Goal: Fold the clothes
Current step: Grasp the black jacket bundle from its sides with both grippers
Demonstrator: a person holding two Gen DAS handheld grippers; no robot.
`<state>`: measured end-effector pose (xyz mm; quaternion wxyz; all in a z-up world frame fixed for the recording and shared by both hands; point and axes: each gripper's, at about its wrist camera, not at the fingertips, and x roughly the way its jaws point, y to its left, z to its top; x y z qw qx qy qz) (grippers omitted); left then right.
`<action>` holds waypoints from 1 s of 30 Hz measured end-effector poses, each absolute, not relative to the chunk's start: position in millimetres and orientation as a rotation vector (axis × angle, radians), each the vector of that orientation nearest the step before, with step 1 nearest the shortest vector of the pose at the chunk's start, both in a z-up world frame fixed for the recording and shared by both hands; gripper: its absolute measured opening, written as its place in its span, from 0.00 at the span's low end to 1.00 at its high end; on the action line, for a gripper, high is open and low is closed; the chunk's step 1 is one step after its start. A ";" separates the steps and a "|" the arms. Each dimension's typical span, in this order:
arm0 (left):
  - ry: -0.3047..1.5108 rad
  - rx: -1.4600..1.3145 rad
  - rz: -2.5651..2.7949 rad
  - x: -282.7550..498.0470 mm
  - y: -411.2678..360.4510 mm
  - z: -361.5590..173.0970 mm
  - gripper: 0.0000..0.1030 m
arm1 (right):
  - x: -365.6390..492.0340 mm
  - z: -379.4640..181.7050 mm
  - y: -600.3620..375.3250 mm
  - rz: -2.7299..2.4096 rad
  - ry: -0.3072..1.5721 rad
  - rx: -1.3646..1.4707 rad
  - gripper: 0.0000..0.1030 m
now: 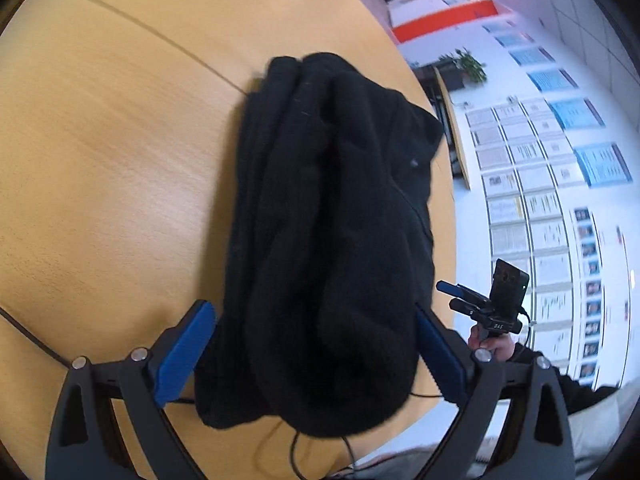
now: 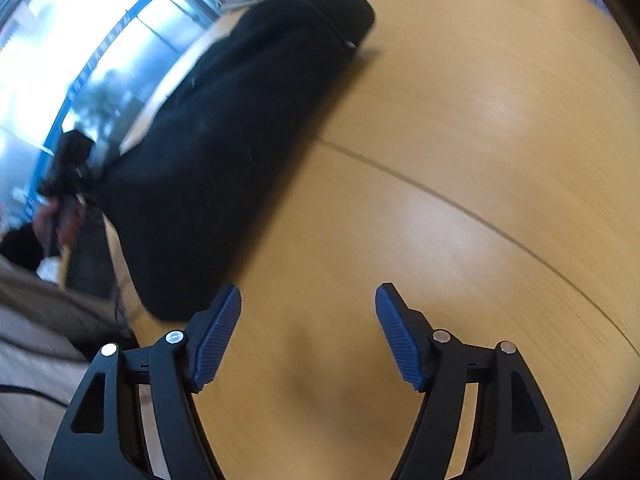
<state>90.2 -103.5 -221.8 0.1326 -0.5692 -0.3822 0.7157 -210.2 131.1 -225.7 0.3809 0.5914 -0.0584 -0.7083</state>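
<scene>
A black fleece garment lies folded in a long thick bundle on the wooden table, near its edge. My left gripper is open, its blue pads on either side of the bundle's near end, not squeezing it. In the right wrist view the garment lies to the upper left. My right gripper is open and empty over bare wood, just right of the garment's near corner. The right gripper also shows in the left wrist view, held by a hand past the table edge.
The table edge runs close beside the garment. A thin black cable trails under the bundle's near end. A dark seam line crosses the tabletop. A wall of posters stands beyond.
</scene>
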 end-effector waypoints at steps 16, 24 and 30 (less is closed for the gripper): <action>-1.082 -1.675 1.924 71.5 -82.5 -266.9 1.00 | -289.8 -258.5 45.1 -1.670 -0.501 1.436 0.79; -1.244 -1.686 1.717 72.6 -66.2 -284.3 1.00 | -320.7 -282.7 13.5 -1.545 -0.649 1.464 0.87; -1.372 -1.675 1.625 72.0 -40.2 -294.5 1.00 | -316.7 -273.7 -31.8 -1.562 -0.452 1.465 0.76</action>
